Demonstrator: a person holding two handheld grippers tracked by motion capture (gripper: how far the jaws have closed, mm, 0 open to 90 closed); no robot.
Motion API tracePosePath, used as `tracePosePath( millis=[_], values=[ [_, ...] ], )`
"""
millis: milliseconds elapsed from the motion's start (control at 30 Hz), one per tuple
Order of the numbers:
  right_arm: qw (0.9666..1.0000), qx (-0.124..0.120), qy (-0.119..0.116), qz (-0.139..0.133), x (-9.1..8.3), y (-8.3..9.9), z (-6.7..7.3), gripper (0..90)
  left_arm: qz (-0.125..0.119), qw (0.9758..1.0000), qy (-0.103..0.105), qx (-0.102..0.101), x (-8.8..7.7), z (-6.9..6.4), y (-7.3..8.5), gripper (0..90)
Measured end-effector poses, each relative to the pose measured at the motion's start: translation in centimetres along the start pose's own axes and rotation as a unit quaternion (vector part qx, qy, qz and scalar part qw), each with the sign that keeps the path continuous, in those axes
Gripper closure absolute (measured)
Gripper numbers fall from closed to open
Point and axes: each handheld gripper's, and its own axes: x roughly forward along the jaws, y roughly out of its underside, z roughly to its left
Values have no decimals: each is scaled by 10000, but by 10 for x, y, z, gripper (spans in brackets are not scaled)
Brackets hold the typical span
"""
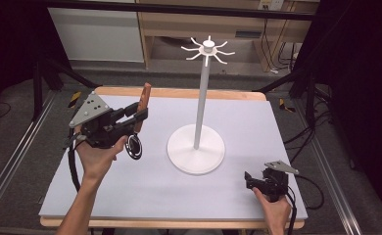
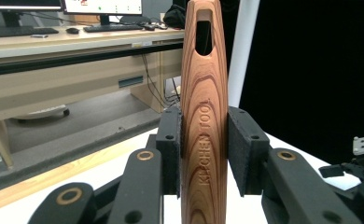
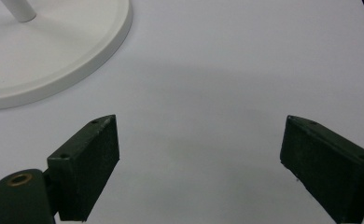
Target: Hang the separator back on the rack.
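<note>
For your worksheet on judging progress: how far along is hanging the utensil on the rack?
Done: the left gripper has clamped the utensil's wooden handle and holds it off the table. In hand: carrying it upright. Left: hooking the handle's slot onto the rack, whose hooks are all bare. The right gripper rests open.

Grey floor (image 1: 22, 122) surrounds the table, a wooden desk (image 2: 54, 79) stands behind with 2 monitors (image 2: 103, 7) glowing on top.

Even overhead light, soft shadows
</note>
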Motion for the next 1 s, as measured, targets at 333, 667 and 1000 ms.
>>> tracePosePath(
  millis=[333, 667, 1000],
  values=[
    [10000, -15, 0, -6, 1, 0, 0, 121, -18, 9998, 130, 143, 4, -9, -17, 671],
    [10000, -40, 3, -32, 0, -1, -1, 121, -126, 9994, 304, 102, 13, -13, -31, 671],
    [10000, -31, -6, -23, 0, -1, 0, 121, -270, 9988, 413, 58, 19, -16, -40, 671]
  ],
)
